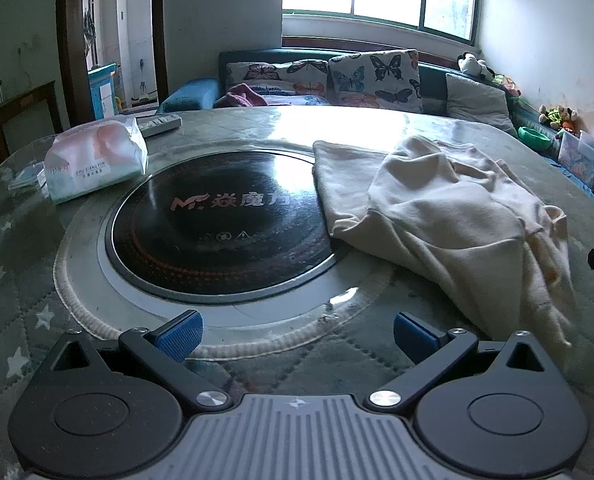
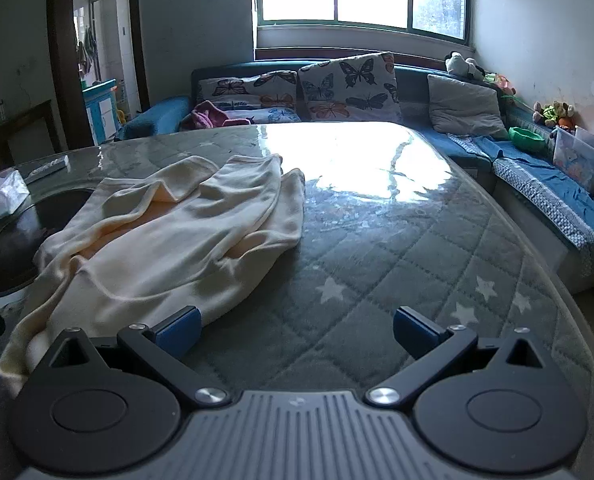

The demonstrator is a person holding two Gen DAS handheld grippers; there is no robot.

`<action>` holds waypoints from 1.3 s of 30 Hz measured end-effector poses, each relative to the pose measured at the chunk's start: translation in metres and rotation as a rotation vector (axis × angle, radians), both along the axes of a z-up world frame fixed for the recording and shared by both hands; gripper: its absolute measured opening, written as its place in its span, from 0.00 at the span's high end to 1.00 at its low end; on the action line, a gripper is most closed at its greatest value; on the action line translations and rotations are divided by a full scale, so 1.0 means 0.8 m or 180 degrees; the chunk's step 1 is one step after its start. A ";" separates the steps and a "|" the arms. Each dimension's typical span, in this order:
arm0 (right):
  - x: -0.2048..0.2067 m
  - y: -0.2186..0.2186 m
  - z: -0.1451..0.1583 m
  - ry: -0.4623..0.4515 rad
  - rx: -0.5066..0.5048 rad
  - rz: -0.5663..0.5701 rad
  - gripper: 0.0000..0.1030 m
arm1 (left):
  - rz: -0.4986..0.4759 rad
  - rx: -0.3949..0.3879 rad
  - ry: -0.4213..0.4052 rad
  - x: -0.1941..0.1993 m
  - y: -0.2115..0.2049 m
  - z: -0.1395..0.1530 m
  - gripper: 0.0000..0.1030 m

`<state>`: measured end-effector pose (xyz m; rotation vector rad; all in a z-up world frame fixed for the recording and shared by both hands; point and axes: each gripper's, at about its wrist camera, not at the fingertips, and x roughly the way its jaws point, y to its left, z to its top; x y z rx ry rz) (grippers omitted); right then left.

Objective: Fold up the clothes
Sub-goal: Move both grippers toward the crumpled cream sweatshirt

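Observation:
A cream-coloured garment (image 1: 449,216) lies crumpled on the round table (image 1: 17,280), to the right of the black hob. In the right wrist view the same garment (image 2: 169,240) spreads across the left half of the picture. My left gripper (image 1: 297,340) hangs open over the table's near edge, with the garment ahead and to its right and nothing between its blue pads (image 1: 181,336). My right gripper (image 2: 297,336) is open too, empty, over the quilted cover; its left pad (image 2: 181,332) stands just before the garment's near hem.
A black round hob (image 1: 225,220) is set in the table's middle. A tissue pack (image 1: 93,160) and a remote control (image 1: 159,124) lie at the far left. A sofa (image 2: 537,168) with butterfly cushions (image 2: 349,84) runs behind and right of the table.

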<state>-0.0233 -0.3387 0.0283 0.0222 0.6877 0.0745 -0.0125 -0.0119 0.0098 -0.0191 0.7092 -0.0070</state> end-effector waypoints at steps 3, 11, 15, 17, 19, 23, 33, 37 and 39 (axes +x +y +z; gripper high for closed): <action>-0.013 0.003 0.002 0.0020 0.0044 0.0009 0.00 | -0.0026 0.0015 -0.0007 -0.007 -0.007 0.005 0.00; -0.033 0.011 -0.002 0.0065 0.0072 0.0074 0.00 | -0.0051 0.0015 -0.0005 -0.021 -0.018 0.012 0.00; -0.041 0.014 -0.002 0.0074 0.0088 0.0101 0.00 | -0.0066 0.0010 -0.0008 -0.025 -0.024 0.015 0.00; -0.044 0.015 -0.003 0.0079 0.0097 0.0111 0.00 | -0.0073 0.0017 -0.0003 -0.028 -0.027 0.016 0.00; -0.048 0.015 -0.003 0.0082 0.0107 0.0119 0.00 | -0.0077 0.0030 0.0006 -0.030 -0.029 0.016 0.00; -0.054 0.014 -0.003 0.0084 0.0127 0.0133 0.00 | -0.0069 0.0058 0.0046 -0.032 -0.033 0.017 0.00; -0.062 0.028 0.001 0.0068 0.0143 0.0139 0.00 | -0.0085 0.0075 0.0108 -0.033 -0.042 0.016 0.00; -0.063 0.029 0.002 0.0061 0.0140 0.0136 0.00 | -0.0087 0.0086 0.0134 -0.033 -0.044 0.015 0.00; -0.064 0.030 0.002 0.0058 0.0139 0.0135 0.00 | -0.0086 0.0092 0.0143 -0.033 -0.044 0.015 0.00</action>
